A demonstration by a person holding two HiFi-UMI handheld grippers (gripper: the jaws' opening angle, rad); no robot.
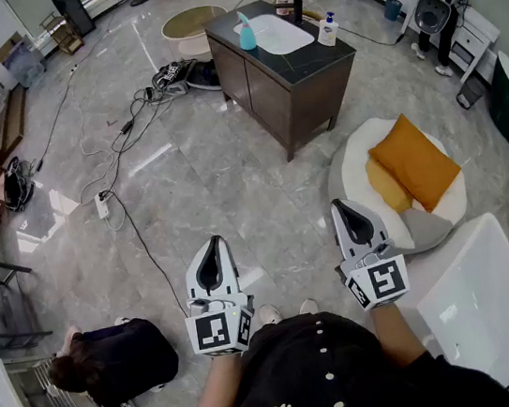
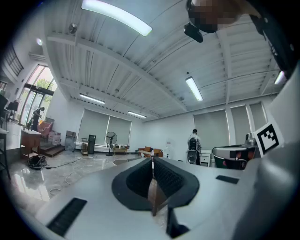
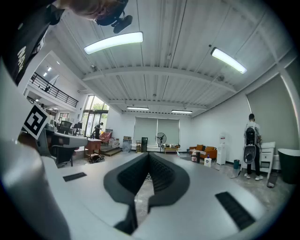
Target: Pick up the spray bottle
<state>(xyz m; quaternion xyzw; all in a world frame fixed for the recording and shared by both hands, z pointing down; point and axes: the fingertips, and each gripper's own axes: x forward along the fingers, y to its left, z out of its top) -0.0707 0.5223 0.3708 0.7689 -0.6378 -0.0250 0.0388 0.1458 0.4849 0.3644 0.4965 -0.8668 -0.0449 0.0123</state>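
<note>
**Caller:** What lay in front of you?

**Operator:** Mostly grey marble floor (image 1: 214, 185). Across it I saw the dark surface (image 1: 309, 59) with a white basin (image 1: 278, 33) set into it. Nearer, on my right, a white beanbag (image 1: 351, 166) carried an orange cushion (image 1: 414, 160).

**Caller:** And your tools?

**Operator:** I held the left hand-held gripper (image 1: 212, 247) and the right hand-held gripper (image 1: 343, 205) level and close to my body. Each had its jaws pressed together with nothing between them.

**Caller:** The bottle?

**Operator:** The teal spray bottle (image 1: 246, 32) stood upright on the surface, just beside the basin, on the left in the head view. It was well apart from both grippers.
</note>
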